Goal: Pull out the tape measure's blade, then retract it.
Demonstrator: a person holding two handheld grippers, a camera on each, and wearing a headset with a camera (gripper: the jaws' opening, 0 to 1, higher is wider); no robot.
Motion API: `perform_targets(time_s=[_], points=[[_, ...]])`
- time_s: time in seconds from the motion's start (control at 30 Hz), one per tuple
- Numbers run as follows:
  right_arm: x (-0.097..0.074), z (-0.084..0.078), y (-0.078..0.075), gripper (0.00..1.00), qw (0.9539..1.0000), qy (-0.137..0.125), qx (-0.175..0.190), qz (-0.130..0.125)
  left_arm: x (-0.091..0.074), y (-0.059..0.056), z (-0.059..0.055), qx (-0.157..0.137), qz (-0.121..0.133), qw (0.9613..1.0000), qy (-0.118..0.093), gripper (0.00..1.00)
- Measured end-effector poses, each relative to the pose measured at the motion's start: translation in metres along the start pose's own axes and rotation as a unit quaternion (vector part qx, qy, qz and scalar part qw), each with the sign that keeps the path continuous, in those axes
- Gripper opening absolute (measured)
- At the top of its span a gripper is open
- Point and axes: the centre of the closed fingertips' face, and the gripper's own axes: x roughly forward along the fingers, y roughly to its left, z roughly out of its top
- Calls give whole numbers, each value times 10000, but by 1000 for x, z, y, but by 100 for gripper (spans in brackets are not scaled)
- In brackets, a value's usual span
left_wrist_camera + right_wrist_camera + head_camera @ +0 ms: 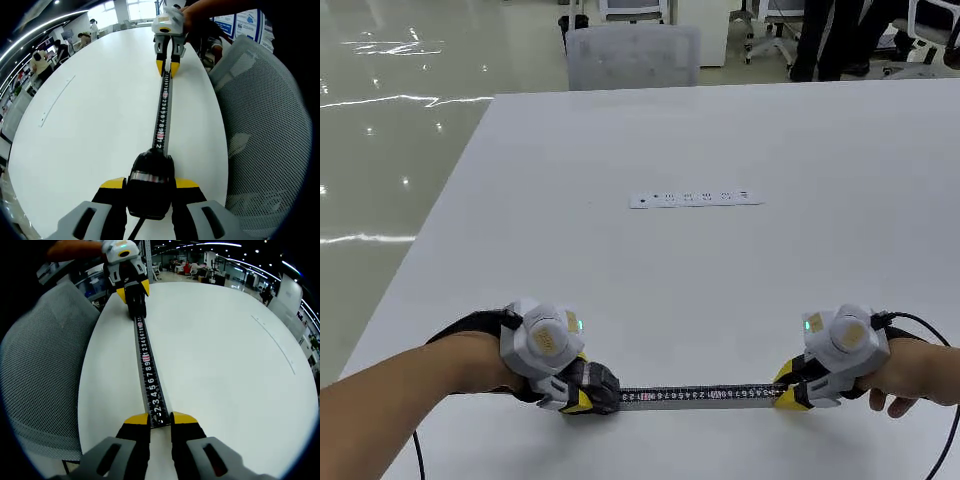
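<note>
Left gripper (pixel 150 184) jaws squeezed onto the black tape measure case (pixel 150 192). Right gripper (pixel 160 420) jaws narrowed, pinching the tip of the numbered blade (pixel 148 372), which lies flat along the white desk (pixel 225 355) between them.

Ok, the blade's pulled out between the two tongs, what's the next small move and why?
Probably ease the right tongs back toward the left tongs, letting the blade feed in. It lies stretched along the table, tip pinched by the right tongs, case clamped in the left, so retracting seems due.
</note>
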Motion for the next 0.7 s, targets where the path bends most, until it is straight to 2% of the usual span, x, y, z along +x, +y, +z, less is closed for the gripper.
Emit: perform_targets(time_s=[0.2,0.37,0.67,0.7], points=[[1,1,0,14,9999,117,-122,27,0,0,0,-13,18,10000,-24,31],[1,0,0,14,9999,110,-36,31,0,0,0,22,-32,10000,25,31],[1,2,-1,14,9999,100,-22,15,2,2,1,-30,-60,10000,-70,32],[1,2,-1,14,9999,115,-22,8,1,3,1,-83,-79,9998,-134,32]])
